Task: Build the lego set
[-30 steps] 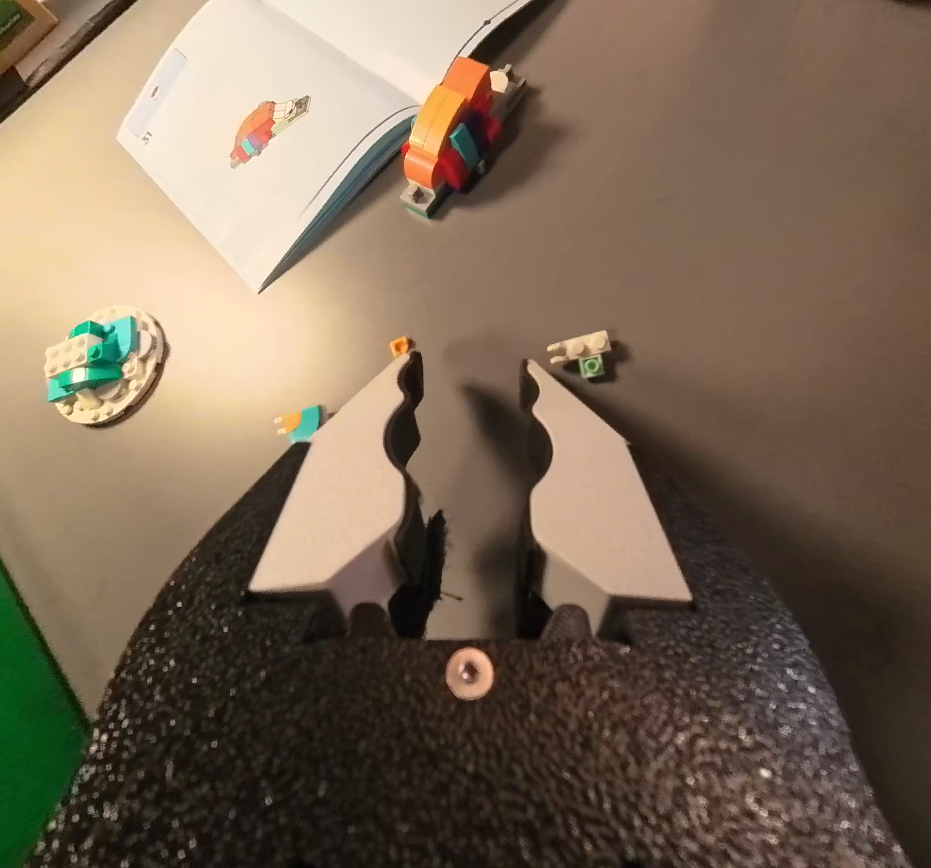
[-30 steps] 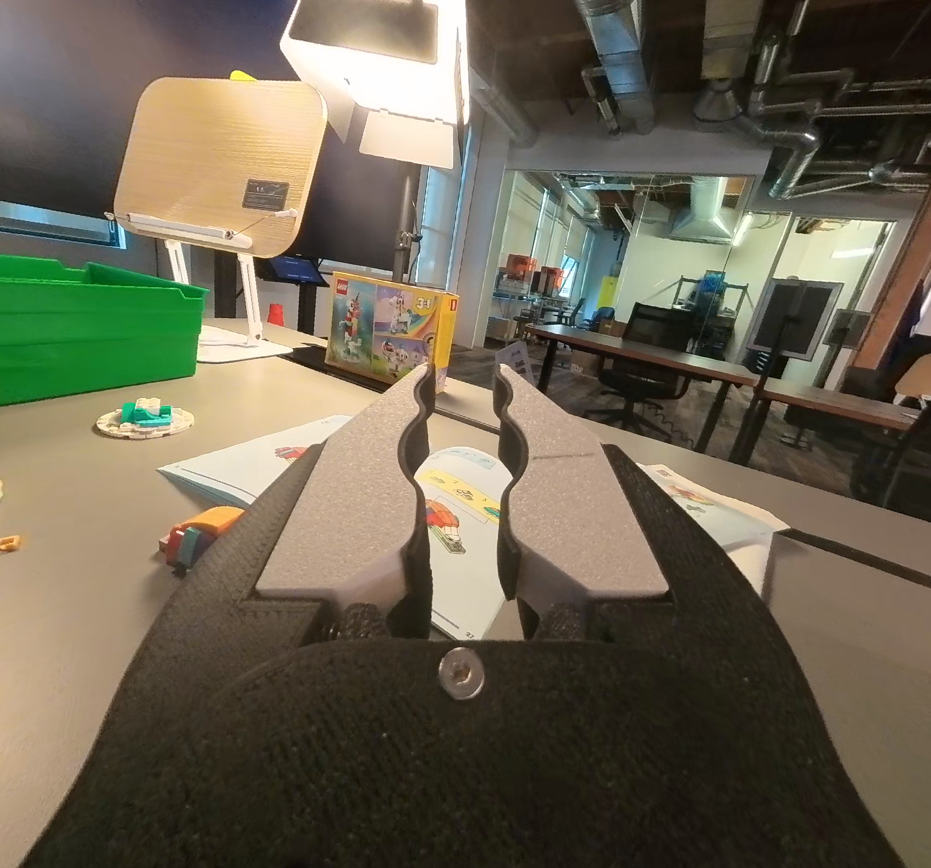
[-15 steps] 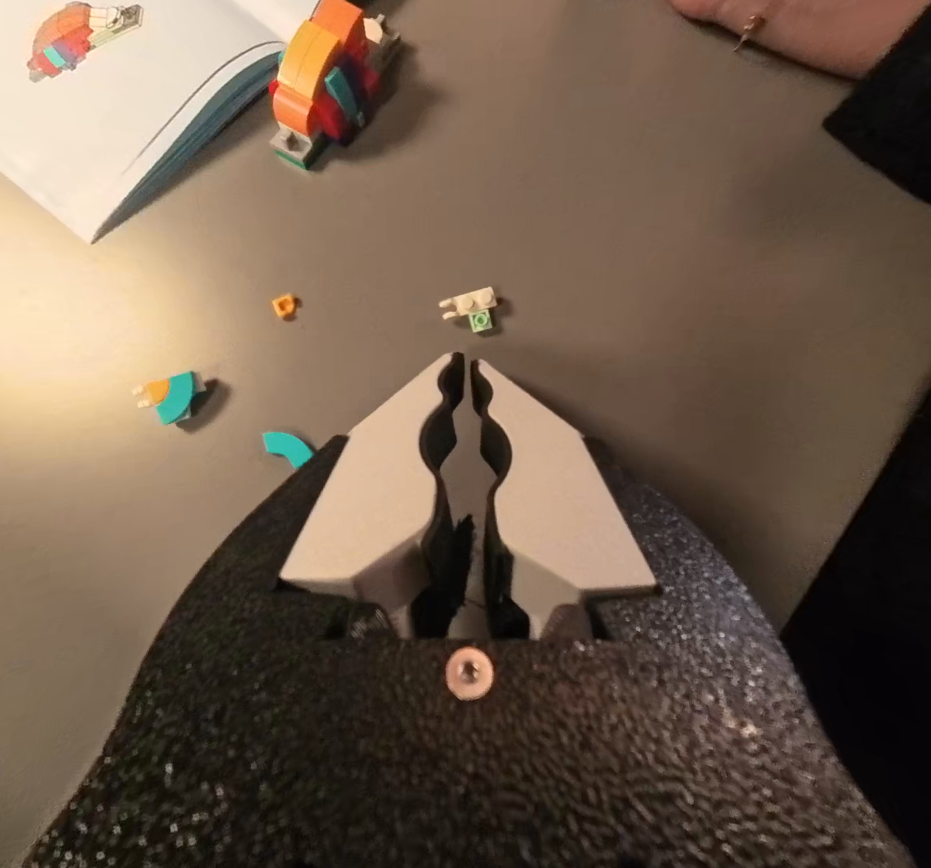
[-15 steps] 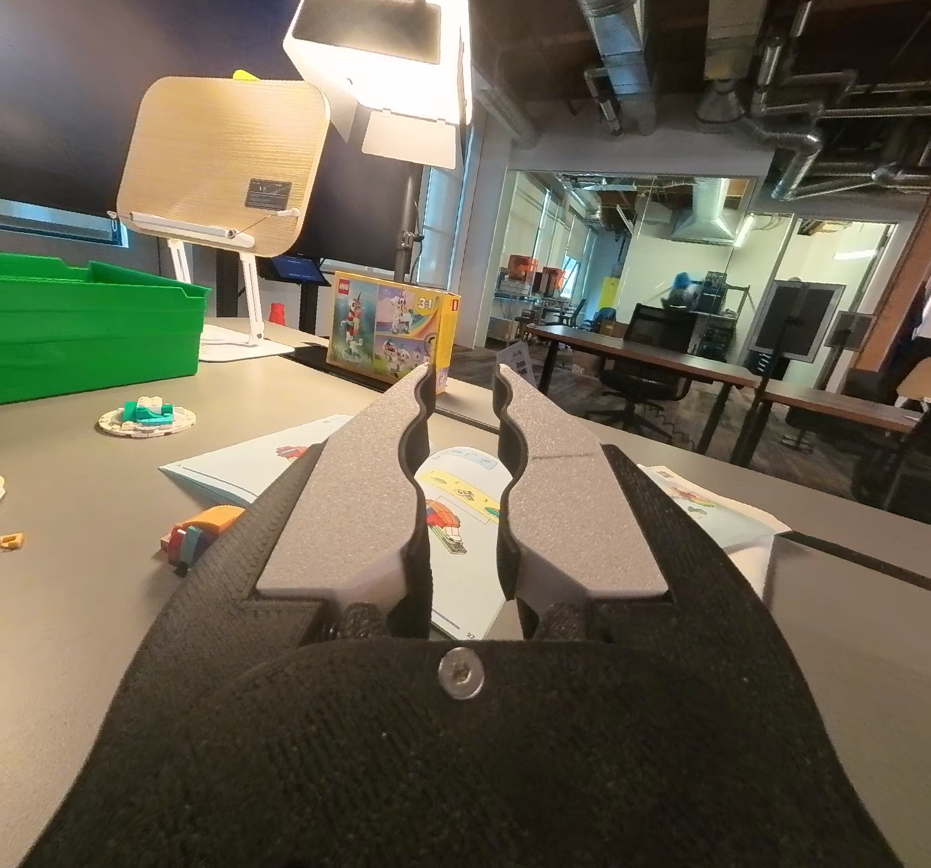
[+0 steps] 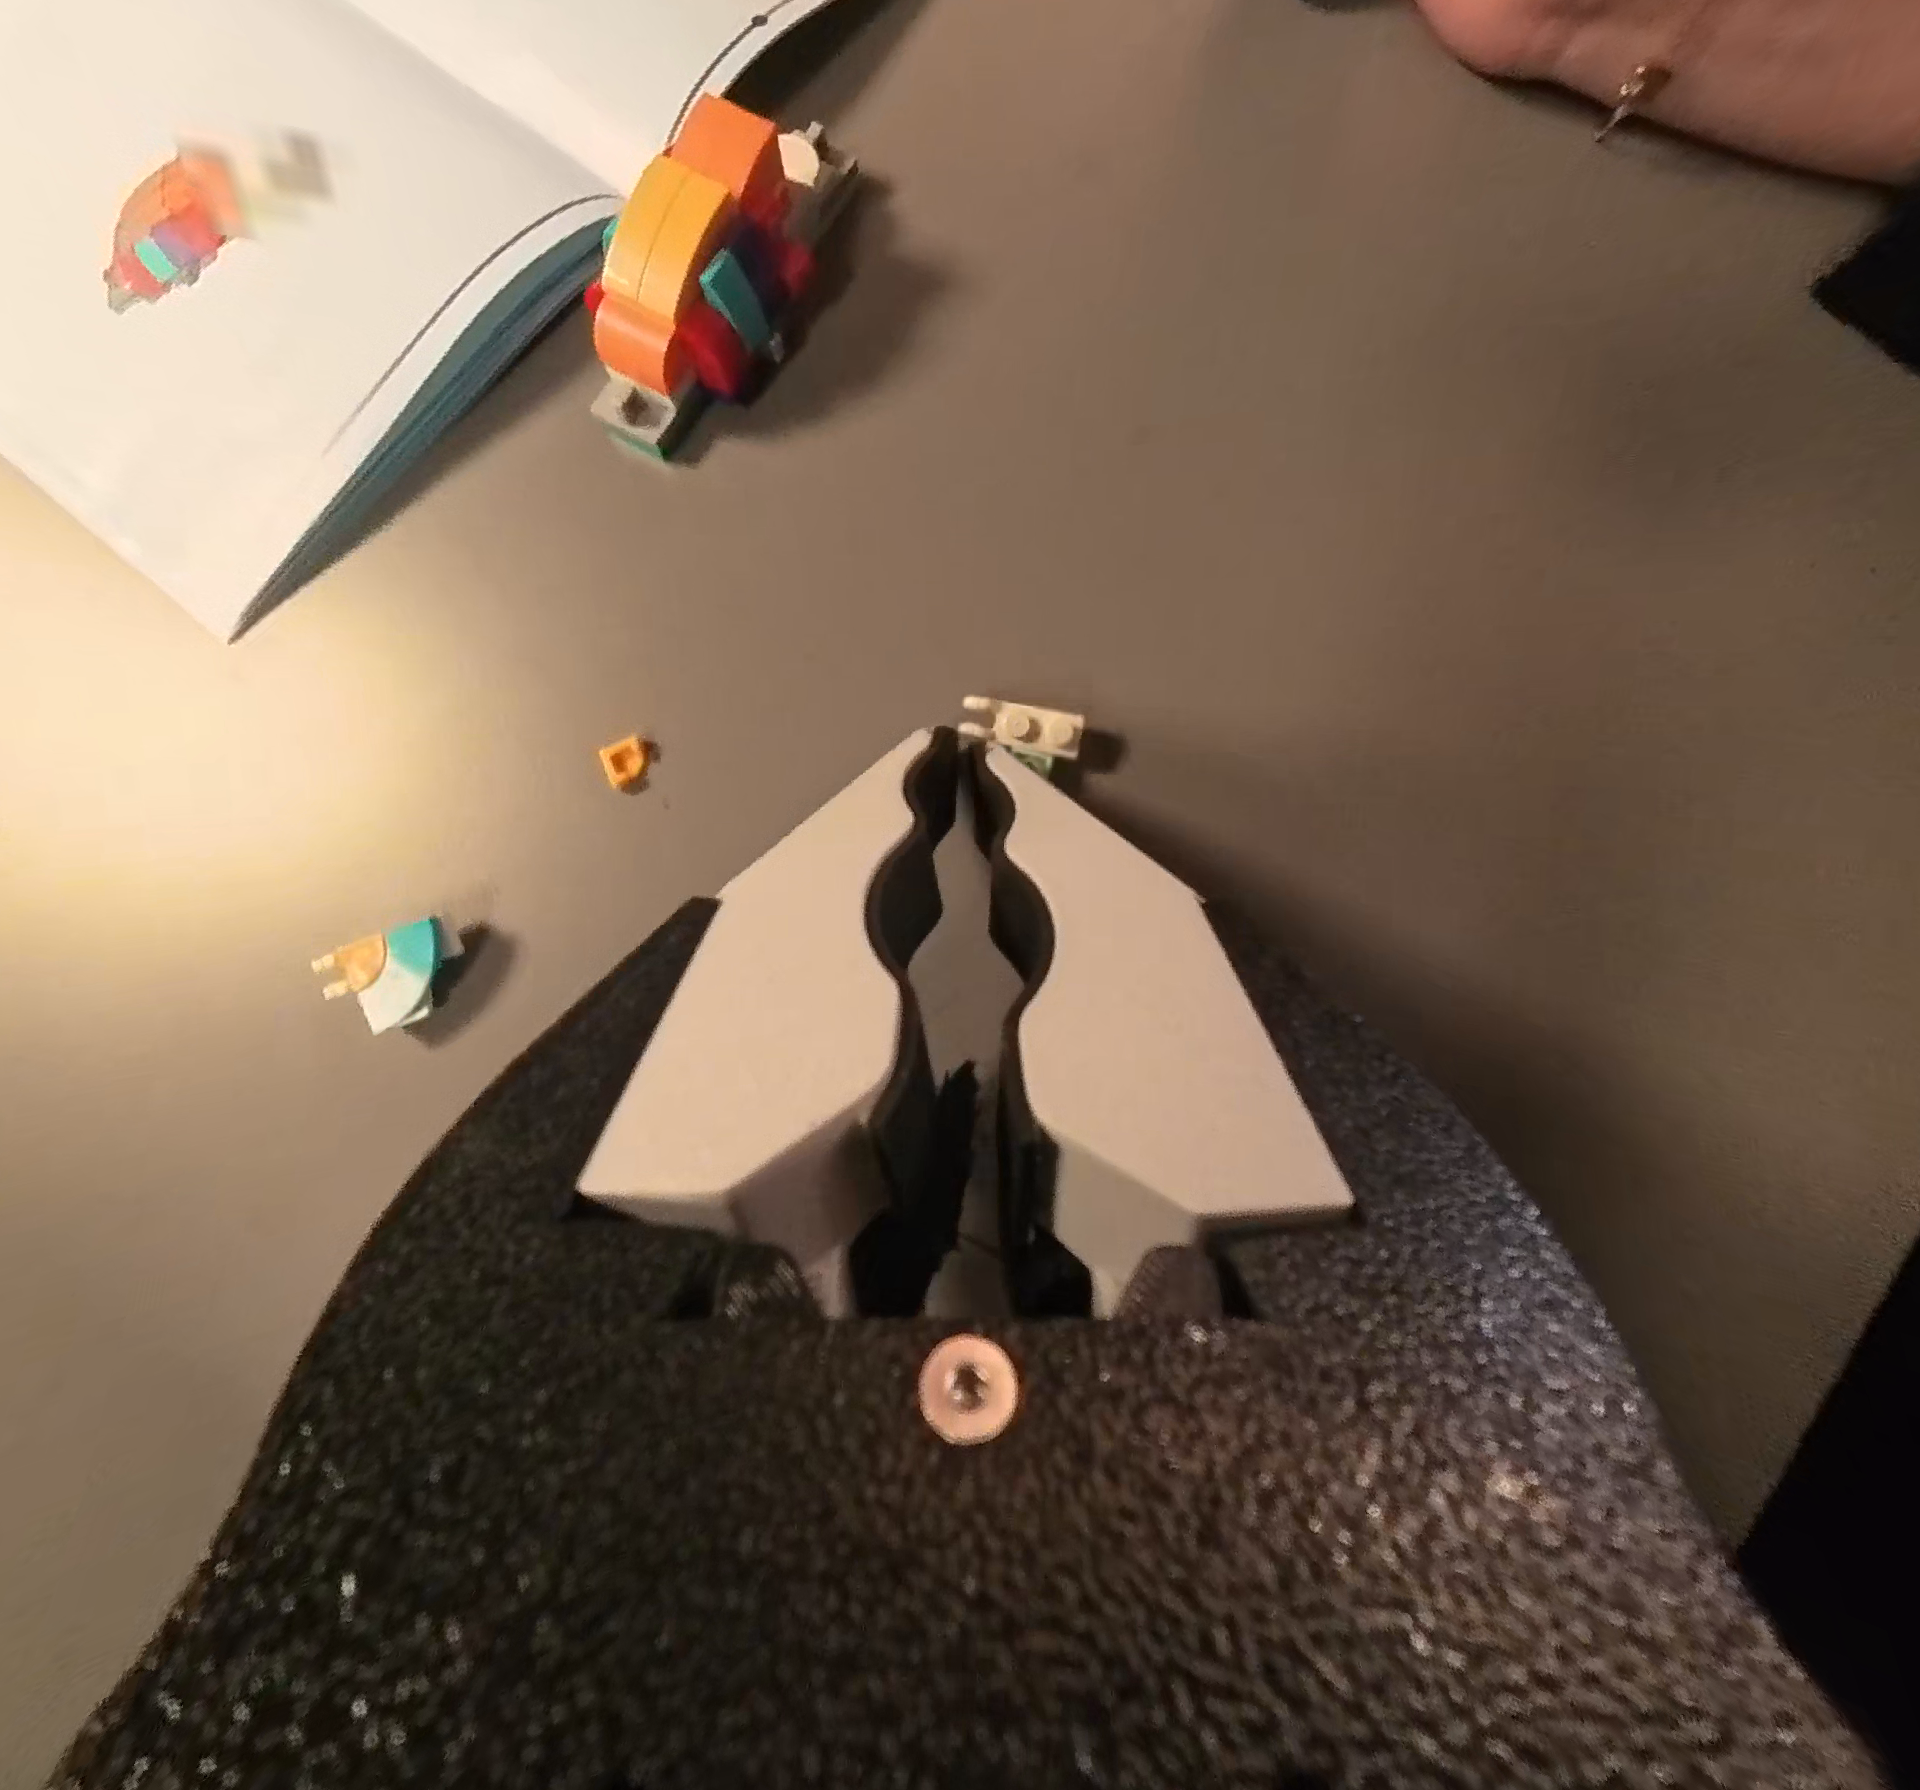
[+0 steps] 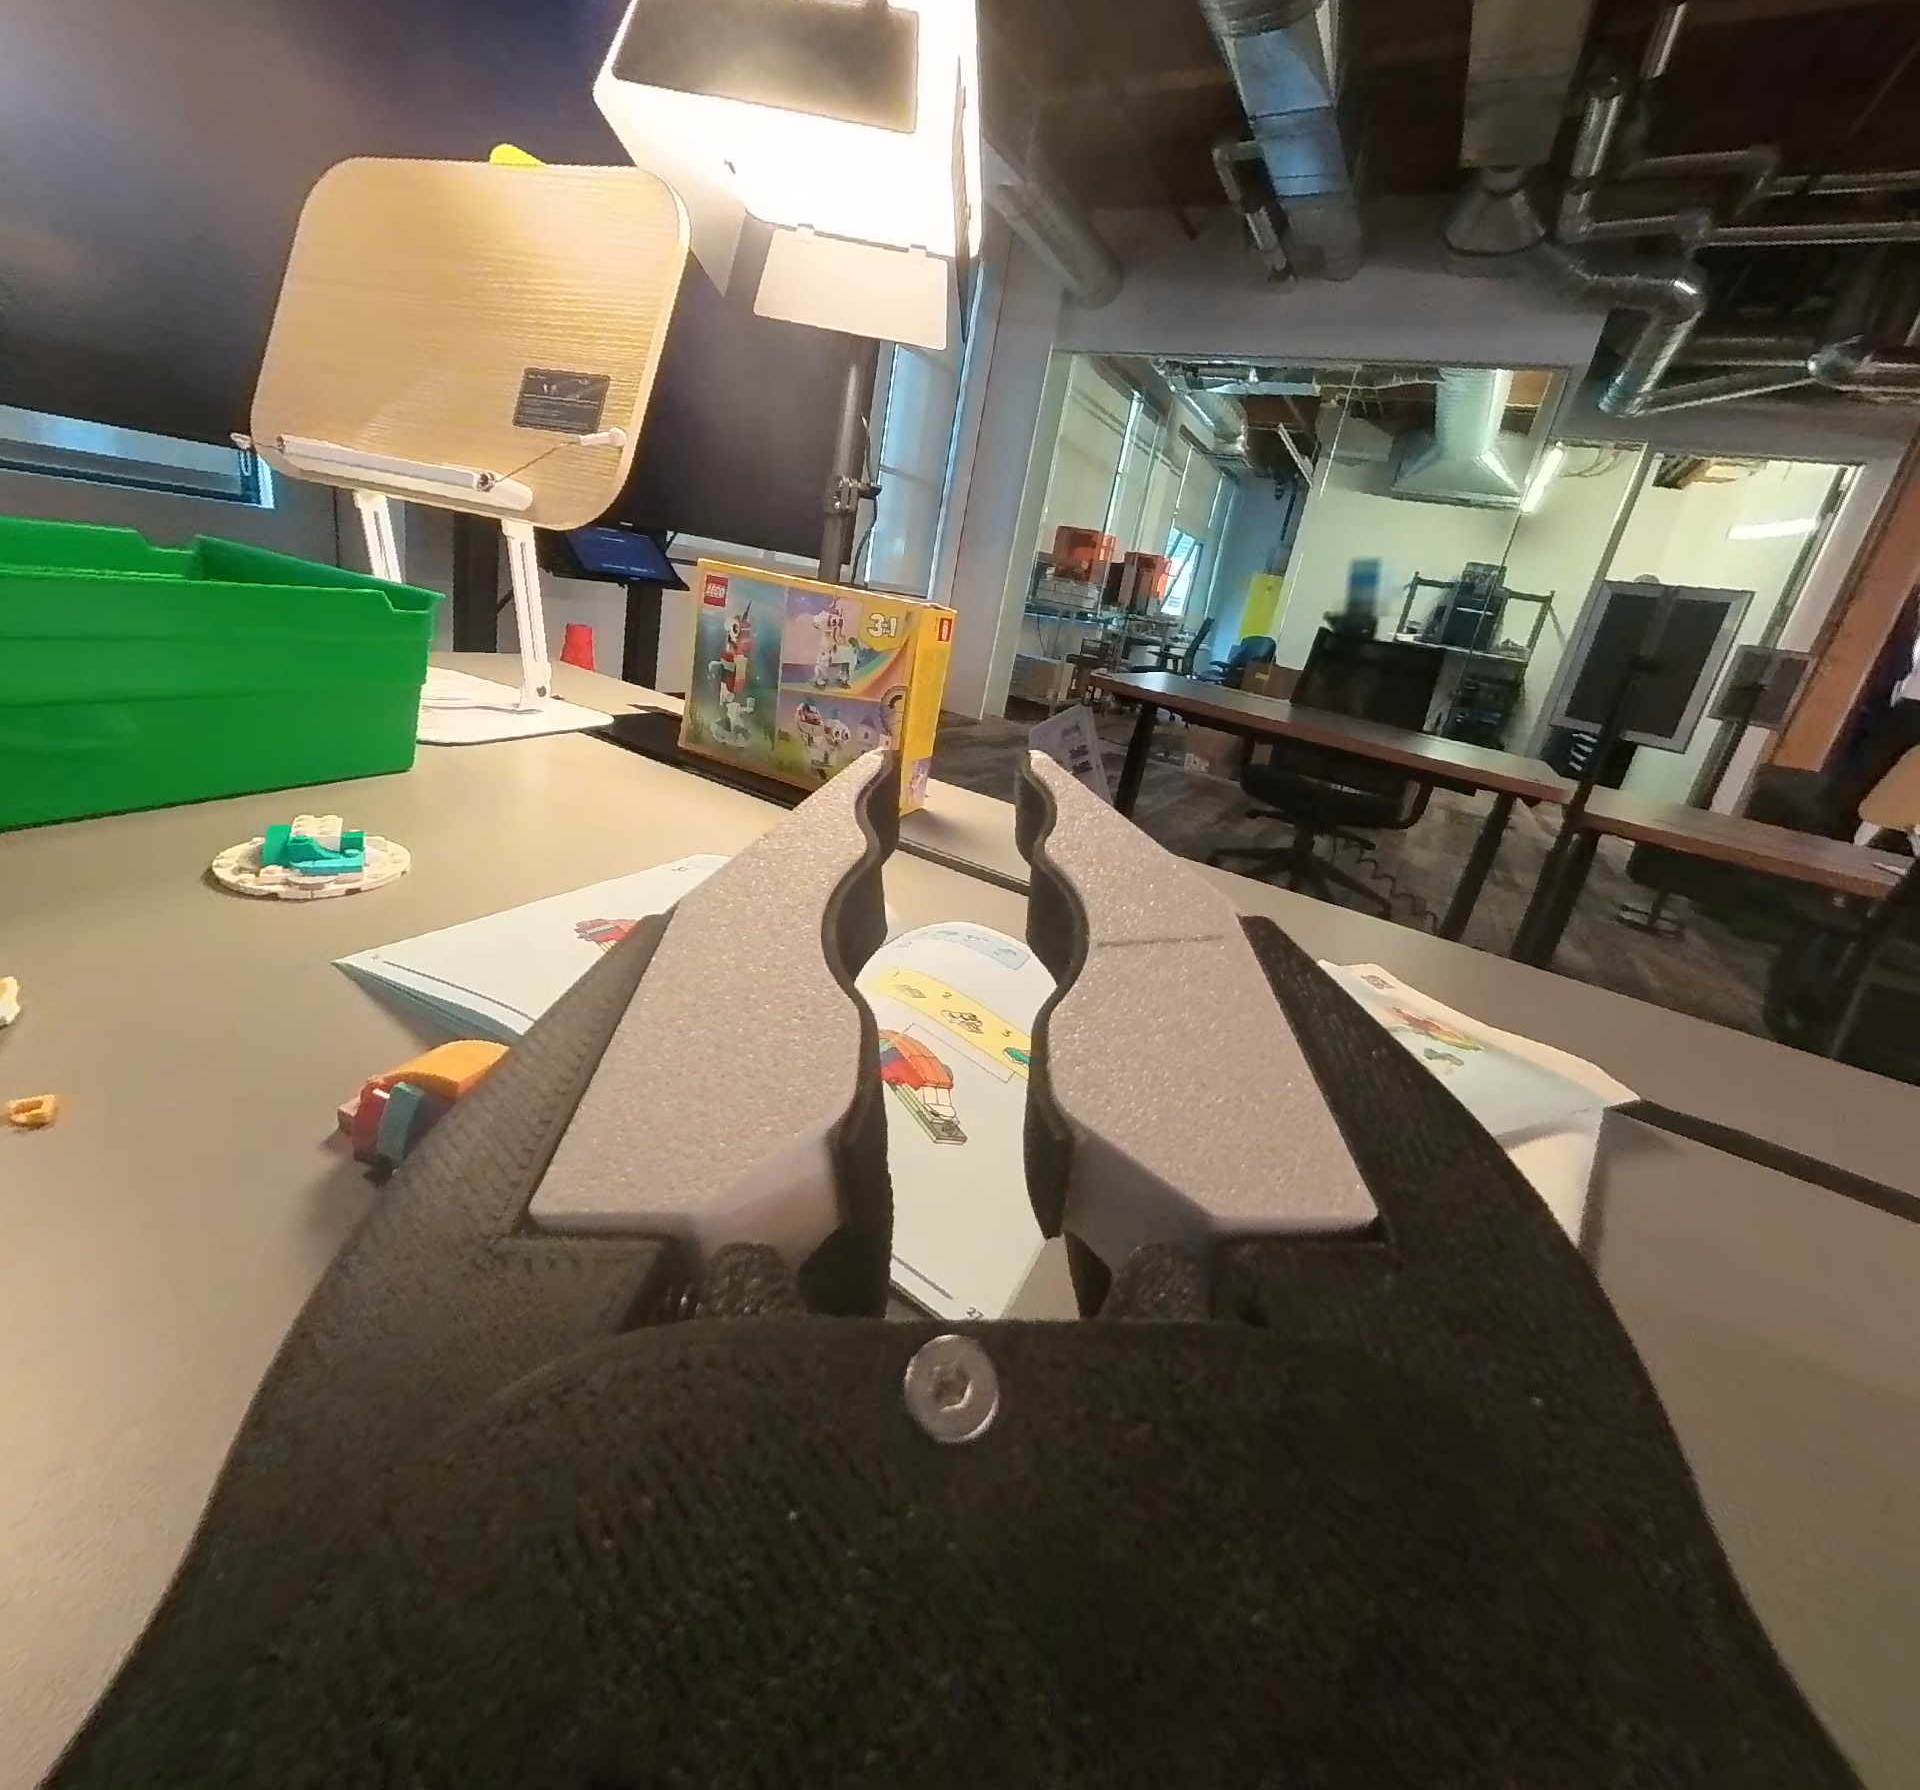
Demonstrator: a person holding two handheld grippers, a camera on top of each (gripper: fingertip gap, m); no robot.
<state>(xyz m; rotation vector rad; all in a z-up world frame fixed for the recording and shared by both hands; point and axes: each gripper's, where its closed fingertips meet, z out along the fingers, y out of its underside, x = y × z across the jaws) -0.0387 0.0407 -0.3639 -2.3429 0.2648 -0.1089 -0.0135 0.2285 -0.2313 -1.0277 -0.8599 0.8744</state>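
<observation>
In the left wrist view, my left gripper point(image 5: 964, 755) hangs over the grey table point(image 5: 1351, 545) with its jaws shut and nothing between them. Its tips sit right beside a white clip plate point(image 5: 1029, 727) with a small green piece under it. A partly built orange, red and teal lego model point(image 5: 707, 275) lies by the open instruction booklet point(image 5: 312, 234). A tiny orange piece point(image 5: 623, 764) and a teal quarter-round piece point(image 5: 400, 971) lie to the left. My right gripper point(image 6: 956, 779) is open and empty, above the booklet point(image 6: 935, 1044) and beside the model point(image 6: 426, 1096).
A round white plate with teal bricks point(image 6: 307, 857) sits in front of a green bin point(image 6: 187, 660). The lego box point(image 6: 810, 680), a wooden book stand point(image 6: 457, 338) and a lamp point(image 6: 790, 78) stand at the back. A person's hand point(image 5: 1662, 5) rests at the far right. My right fingertips sit around 25 centimetres from my left ones. My left gripper is the nearer one to the tiny orange piece point(image 5: 623, 764): about 6 centimetres, against 25 centimetres.
My left gripper has closed its jaws and moved forward and right, so its tips now reach the white clip plate. My right gripper has stayed open and in place.
</observation>
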